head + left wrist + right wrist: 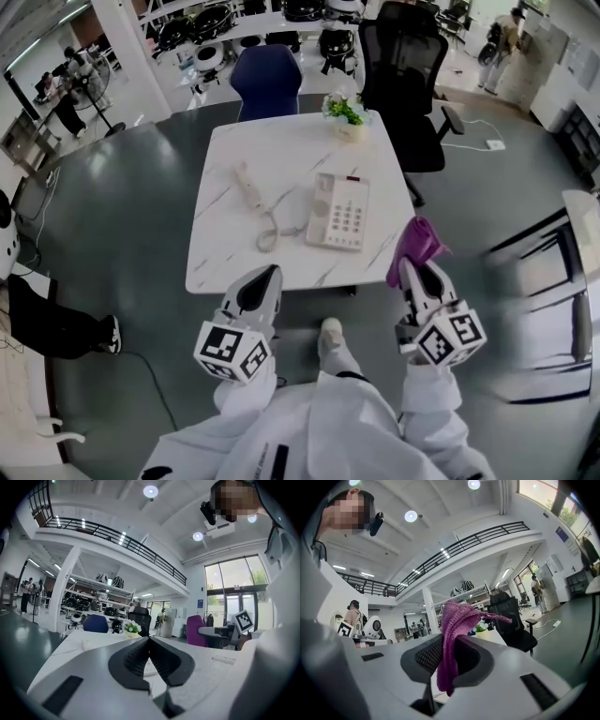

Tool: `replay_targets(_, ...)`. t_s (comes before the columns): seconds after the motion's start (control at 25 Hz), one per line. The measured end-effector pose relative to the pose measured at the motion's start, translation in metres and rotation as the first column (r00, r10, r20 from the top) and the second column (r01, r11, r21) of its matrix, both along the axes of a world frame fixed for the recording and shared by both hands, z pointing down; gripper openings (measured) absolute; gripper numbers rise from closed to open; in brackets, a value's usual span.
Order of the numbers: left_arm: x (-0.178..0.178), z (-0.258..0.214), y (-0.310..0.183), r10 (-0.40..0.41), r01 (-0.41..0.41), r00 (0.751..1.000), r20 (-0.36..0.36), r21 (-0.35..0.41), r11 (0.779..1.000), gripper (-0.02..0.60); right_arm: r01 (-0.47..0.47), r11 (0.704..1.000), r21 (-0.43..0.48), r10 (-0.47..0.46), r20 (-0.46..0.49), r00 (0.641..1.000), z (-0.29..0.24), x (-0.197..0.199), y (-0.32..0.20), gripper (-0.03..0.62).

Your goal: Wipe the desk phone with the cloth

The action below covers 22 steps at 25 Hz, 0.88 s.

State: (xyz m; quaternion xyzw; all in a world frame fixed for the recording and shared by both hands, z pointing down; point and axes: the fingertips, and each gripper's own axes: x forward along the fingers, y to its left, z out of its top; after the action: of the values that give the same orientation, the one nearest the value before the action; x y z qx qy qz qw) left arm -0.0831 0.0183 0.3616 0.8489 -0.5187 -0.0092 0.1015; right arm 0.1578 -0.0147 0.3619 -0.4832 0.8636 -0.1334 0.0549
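A cream desk phone (338,211) lies on the white marble table (281,159), its handset (247,185) off the base to the left, joined by a coiled cord (268,231). My right gripper (411,266) hovers off the table's near right corner, shut on a purple cloth (415,242) that stands up from its jaws (452,625). My left gripper (270,272) hangs at the table's near edge, jaws shut with nothing between them (149,639).
A small pot of flowers (346,114) stands at the table's far edge. A blue chair (266,80) and a black office chair (405,80) stand behind the table. A person's white sleeves fill the bottom of the head view.
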Motion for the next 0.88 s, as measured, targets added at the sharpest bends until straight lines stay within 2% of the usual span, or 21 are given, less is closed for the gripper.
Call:
replay_targets(0.2,0.000,0.003,-0.040,-0.017,0.017,1.000,-0.003,-0.021,1.000,-0.003,0.015,1.000,-0.016,-0.016,-0.026,1.000,0.002,0.003,-0.037,0.032)
replay_targets(0.48,0.004,0.020,-0.089,-0.026,0.025,1.000,-0.008,-0.071,0.997,-0.003,0.054,0.997,-0.057,-0.055,-0.013,0.998,0.013,0.006,-0.092,0.032)
replay_targets(0.88,-0.009,0.049,-0.140,-0.103,0.099,0.994,-0.029,-0.125,0.987,-0.002,0.085,0.991,-0.100,-0.087,-0.020,0.996,0.041,0.002,-0.171,0.032)
